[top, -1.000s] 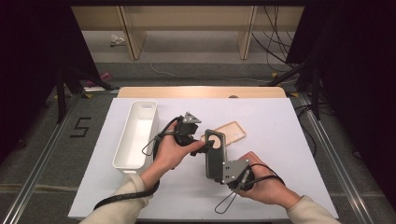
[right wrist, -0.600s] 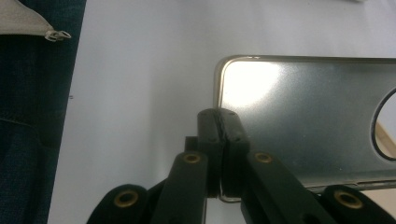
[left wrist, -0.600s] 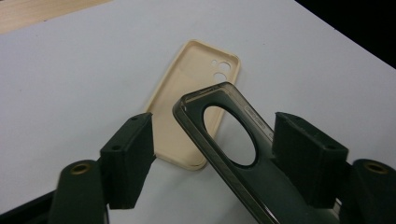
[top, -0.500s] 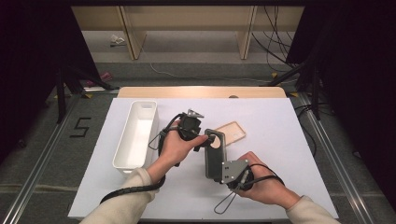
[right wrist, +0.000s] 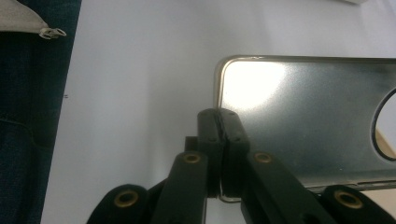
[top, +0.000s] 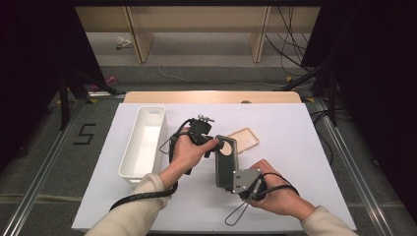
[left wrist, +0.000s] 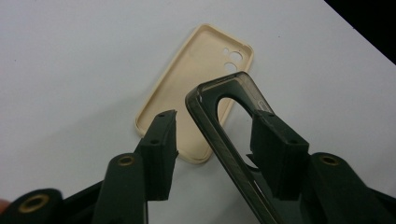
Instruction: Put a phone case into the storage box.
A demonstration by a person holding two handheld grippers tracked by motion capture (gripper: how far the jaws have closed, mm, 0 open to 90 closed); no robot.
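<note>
the right hand-held gripper (top: 227, 173) is pinching the near edge of the smoky grey phone case (top: 226, 160), its jaws pressing tight on the thin wall, and is holding the case up off the white bench (top: 295, 147) near the middle. the left hand-held gripper (top: 214, 146) is coming in at the camera-hole end; its jaws have just been closing and are now standing about half apart with the case's rim between them, one pad looking as if it is touching the rim and the other not yet on it. a beige phone case (left wrist: 196, 88) is lying open side up on the bench just behind, and a white bin (top: 145, 140) is sitting to the left. the grey case is probably light, thin and flexible (likely soft plastic), so it is apt to twist or slip if pinched at a corner; taking hold on the straight rim beside the cutout is looking safest.
</note>
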